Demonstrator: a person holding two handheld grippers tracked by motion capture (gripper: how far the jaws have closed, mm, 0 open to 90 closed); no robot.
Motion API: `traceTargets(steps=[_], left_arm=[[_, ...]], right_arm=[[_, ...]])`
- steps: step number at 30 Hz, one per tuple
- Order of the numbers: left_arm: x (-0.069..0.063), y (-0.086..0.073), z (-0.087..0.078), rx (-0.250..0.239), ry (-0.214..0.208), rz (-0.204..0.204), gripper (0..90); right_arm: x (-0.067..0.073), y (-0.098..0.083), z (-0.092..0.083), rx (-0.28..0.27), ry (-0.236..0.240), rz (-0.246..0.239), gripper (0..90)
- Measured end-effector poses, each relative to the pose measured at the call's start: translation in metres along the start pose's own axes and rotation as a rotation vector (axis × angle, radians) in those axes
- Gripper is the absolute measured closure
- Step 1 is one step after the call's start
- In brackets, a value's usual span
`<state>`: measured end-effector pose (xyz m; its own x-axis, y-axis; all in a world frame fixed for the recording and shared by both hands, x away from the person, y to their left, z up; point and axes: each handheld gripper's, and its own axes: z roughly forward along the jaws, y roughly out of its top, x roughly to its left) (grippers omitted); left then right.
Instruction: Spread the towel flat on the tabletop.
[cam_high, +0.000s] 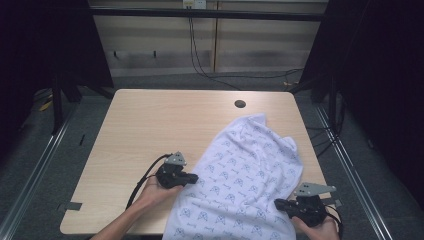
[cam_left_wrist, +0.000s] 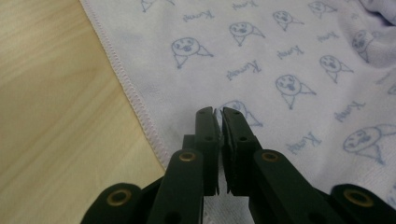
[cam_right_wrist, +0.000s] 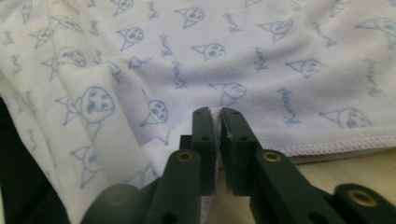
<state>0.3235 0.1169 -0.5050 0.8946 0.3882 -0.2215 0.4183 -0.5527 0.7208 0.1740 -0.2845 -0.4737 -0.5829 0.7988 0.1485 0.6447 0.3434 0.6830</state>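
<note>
A white towel printed with small blue cartoon faces lies rumpled across the right half of the wooden table and hangs over its front edge. My left gripper sits at the towel's left hem. In the left gripper view its jaws stand closed over the towel just inside the stitched edge, with a strip of white cloth between them. My right gripper is at the towel's near right side. In the right gripper view its jaws pinch a fold of the towel beside the hem.
A round cable hole sits near the table's far edge. Bare wood spreads left of the towel. Black cables trail over the floor behind the table, and dark frames stand at both sides.
</note>
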Motion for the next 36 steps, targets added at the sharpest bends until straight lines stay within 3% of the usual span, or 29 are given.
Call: traceTargets(steps=[1, 11, 13, 16, 17, 19, 20, 22, 23, 24, 27, 28, 29, 30, 31, 32, 34, 36], left_arm=[[-0.003, -0.004, -0.007, 0.024, -0.001, -0.011, 85.5], [-0.023, -0.032, -0.039, 0.061, 0.015, 0.004, 85.3], [-0.037, -0.044, -0.049, 0.082, -0.024, 0.006, 85.3], [-0.045, -0.051, -0.057, 0.101, -0.056, 0.004, 85.2], [-0.048, -0.054, -0.061, 0.103, -0.056, 0.012, 81.9], [-0.048, -0.054, -0.065, 0.081, -0.05, 0.013, 80.3], [-0.046, -0.053, -0.066, 0.064, -0.053, 0.001, 78.8], [-0.039, -0.048, -0.066, 0.043, -0.064, -0.015, 75.6], [-0.033, -0.042, -0.064, 0.019, -0.049, -0.009, 75.5], [-0.029, -0.037, -0.063, 0.01, -0.035, -0.011, 75.5], [-0.006, -0.017, -0.054, -0.032, -0.008, -0.016, 75.2], [-0.006, -0.017, -0.054, -0.032, -0.008, -0.016, 75.5], [0.011, -0.009, -0.047, -0.048, 0.0, -0.042, 75.3], [0.011, -0.009, -0.047, -0.048, 0.0, -0.042, 75.6], [0.023, -0.005, -0.041, -0.051, 0.001, -0.073, 75.6], [0.033, -0.001, -0.034, -0.052, 0.013, -0.081, 76.6], [0.037, 0.001, -0.03, -0.056, 0.037, -0.073, 76.5], [0.043, 0.005, -0.022, -0.028, 0.058, -0.069, 77.5]], right_arm=[[0.0, -0.002, -0.005, -0.004, -0.004, 0.003, 86.3], [-0.007, -0.019, -0.023, 0.018, -0.037, 0.04, 87.8], [-0.006, -0.024, -0.027, 0.024, -0.042, 0.041, 87.7], [-0.006, -0.027, -0.031, 0.033, -0.045, 0.043, 86.7], [-0.006, -0.03, -0.034, 0.05, -0.073, 0.043, 79.8], [-0.006, -0.03, -0.035, 0.055, -0.079, 0.042, 77.1], [-0.009, -0.03, -0.036, 0.016, -0.073, 0.046, 75.0], [-0.01, -0.028, -0.035, -0.002, -0.069, 0.044, 72.6], [-0.012, -0.02, -0.029, -0.035, -0.055, 0.042, 69.0], [-0.012, -0.02, -0.029, -0.035, -0.055, 0.042, 69.0], [-0.017, 0.005, -0.006, -0.041, -0.035, -0.003, 66.7], [-0.019, 0.012, 0.001, -0.042, -0.029, -0.015, 65.6], [-0.021, 0.022, 0.01, -0.048, -0.016, -0.022, 64.5], [-0.021, 0.022, 0.01, -0.048, -0.016, -0.022, 64.5], [-0.022, 0.028, 0.016, -0.058, -0.007, -0.028, 64.0], [-0.026, 0.045, 0.032, -0.067, 0.001, -0.055, 62.6], [-0.027, 0.052, 0.039, -0.068, 0.006, -0.062, 62.0], [-0.031, 0.065, 0.054, -0.072, 0.012, -0.077, 60.7]])
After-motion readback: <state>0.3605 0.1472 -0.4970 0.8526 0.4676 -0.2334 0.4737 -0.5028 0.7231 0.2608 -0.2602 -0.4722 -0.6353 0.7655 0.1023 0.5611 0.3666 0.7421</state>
